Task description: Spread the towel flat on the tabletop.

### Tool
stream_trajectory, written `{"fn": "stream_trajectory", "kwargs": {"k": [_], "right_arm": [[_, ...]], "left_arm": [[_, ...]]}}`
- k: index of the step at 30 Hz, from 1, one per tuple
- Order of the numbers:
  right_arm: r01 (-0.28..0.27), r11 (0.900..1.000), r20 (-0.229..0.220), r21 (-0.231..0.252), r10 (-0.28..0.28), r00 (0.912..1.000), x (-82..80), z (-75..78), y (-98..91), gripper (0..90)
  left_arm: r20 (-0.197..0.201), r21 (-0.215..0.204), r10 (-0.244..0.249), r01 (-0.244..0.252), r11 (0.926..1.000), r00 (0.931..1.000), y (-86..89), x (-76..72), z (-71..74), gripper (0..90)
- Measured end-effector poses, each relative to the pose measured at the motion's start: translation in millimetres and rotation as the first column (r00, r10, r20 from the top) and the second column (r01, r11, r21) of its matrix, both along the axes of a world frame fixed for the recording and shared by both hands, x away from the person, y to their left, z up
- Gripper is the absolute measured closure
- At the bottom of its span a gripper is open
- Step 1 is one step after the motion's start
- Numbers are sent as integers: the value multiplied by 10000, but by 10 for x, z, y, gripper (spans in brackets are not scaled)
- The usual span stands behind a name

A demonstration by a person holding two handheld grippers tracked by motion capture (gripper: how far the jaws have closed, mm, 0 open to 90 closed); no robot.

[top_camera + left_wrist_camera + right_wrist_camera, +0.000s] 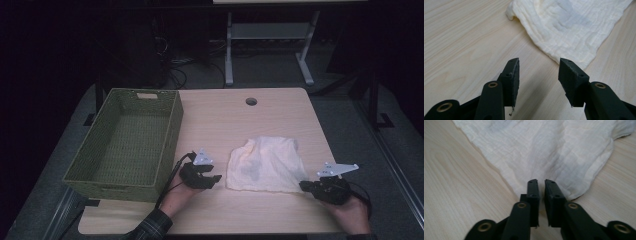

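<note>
A cream muslin cloth (265, 162) lies rumpled and roughly flat on the light wooden table (225, 115), right of centre. My left gripper (214, 181) rests just left of the cloth's near left corner. In the left gripper view the left gripper (539, 62) stands open and empty, with the cloth (569, 27) just ahead of it. My right gripper (303, 186) is at the cloth's near right corner. In the right gripper view the right gripper (541, 181) shows only a narrow slit between its jaws, its tips over the edge of the cloth (544, 147) without pinching it.
A green woven basket (117, 187) stands empty on the table's left side, close to my left hand. A round cable hole (251, 101) sits near the far edge. Beyond the table are dark floor, cables and a white desk frame (229, 50).
</note>
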State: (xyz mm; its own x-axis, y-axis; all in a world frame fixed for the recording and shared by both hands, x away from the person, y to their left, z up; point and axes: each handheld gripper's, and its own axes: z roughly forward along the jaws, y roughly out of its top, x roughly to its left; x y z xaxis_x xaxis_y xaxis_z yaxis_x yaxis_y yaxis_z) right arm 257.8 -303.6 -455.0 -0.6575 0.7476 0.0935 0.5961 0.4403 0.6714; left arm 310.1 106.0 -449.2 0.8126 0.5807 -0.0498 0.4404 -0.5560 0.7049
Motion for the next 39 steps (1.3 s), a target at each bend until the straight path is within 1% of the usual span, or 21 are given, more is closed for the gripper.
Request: {"fn": "stream_trajectory", "kwargs": {"k": [1, 2, 5, 7, 10, 12, 14, 15, 16, 17, 20, 22, 25, 27, 30, 31, 32, 33, 36, 37, 39], "right_arm": [[-64, 10000, 32, -4, 64, 10000, 9, 10, -6, 779], [-36, 10000, 181, 16, 36, 9998, 17, 23, -4, 751], [-5, 10000, 254, 67, 3, 9997, 81, 39, 20, 733], [-11, 10000, 146, 33, 10, 9999, 145, 30, 44, 743], [-56, 10000, 209, 6, 56, 9998, 249, 23, 81, 771], [10, 9999, 233, -115, -8, 9997, 321, 21, 90, 766], [183, 9996, 321, -195, -176, 9993, 393, 14, 79, 758], [289, 9994, 282, -187, -283, 9992, 426, 12, 68, 758], [336, 9992, 319, -199, -329, 9989, 468, 5, 52, 749], [428, 9989, 253, -187, -423, 9988, 509, -5, 41, 748], [645, 9971, 174, -410, -638, 9978, 626, -55, 23, 711], [806, 9953, 204, -535, -796, 9966, 688, -76, 12, 683], [1116, 9915, 319, -665, -1097, 9935, 768, -102, -10, 632], [1317, 9891, 210, -659, -1306, 9912, 808, -117, -23, 614], [1350, 9895, 183, -513, -1343, 9908, 842, -125, -42, 629], [1341, 9899, 124, -462, -1337, 9909, 843, -126, -45, 650], [1308, 9906, 75, -411, -1306, 9914, 843, -126, -47, 662], [1288, 9909, 68, -396, -1286, 9917, 840, -125, -45, 683], [1127, 9930, 76, -348, -1125, 9936, 837, -126, -42, 752], [1130, 9931, -22, -313, -1131, 9936, 832, -124, -40, 780], [1039, 9941, 42, -323, -1038, 9946, 830, -124, -37, 826]], "left_arm": [[-4, -29, -30, 30, 10000, 10000, -13, -1, 3, 508], [-25, -56, -80, 80, 10000, 10000, -30, 2, 6, 513], [-13, -112, -282, 282, 9995, 9996, -107, 24, 16, 536], [15, -258, -382, 383, 9989, 9993, -171, 48, 22, 559], [114, -294, -547, 551, 9981, 9984, -261, 104, 32, 602], [84, -265, -568, 570, 9980, 9983, -310, 149, 30, 615], [85, -243, -567, 569, 9981, 9984, -354, 190, 21, 614], [116, -248, -563, 565, 9981, 9983, -377, 210, 16, 614], [203, -232, -551, 555, 9982, 9983, -398, 229, 11, 614], [193, -125, -536, 538, 9985, 9984, -420, 254, 5, 614], [333, 54, -426, 425, 9991, 9985, -480, 329, -19, 607], [405, 70, -170, 167, 9998, 9990, -503, 392, -32, 581], [360, 194, 85, -92, 9998, 9993, -518, 487, -60, 548], [310, 188, 202, -208, 9996, 9993, -518, 538, -79, 537], [276, 235, 261, -268, 9994, 9993, -537, 586, -104, 547], [242, 205, 217, -222, 9995, 9995, -539, 597, -111, 575], [144, 235, 207, -210, 9995, 9997, -549, 604, -119, 596], [136, 322, 144, -148, 9994, 9998, -560, 613, -127, 621], [50, 411, 56, -58, 9991, 10000, -588, 625, -136, 725], [72, 446, 31, -34, 9990, 10000, -593, 625, -133, 779], [13, 407, -29, 28, 9992, 10000, -594, 628, -121, 877]]}}
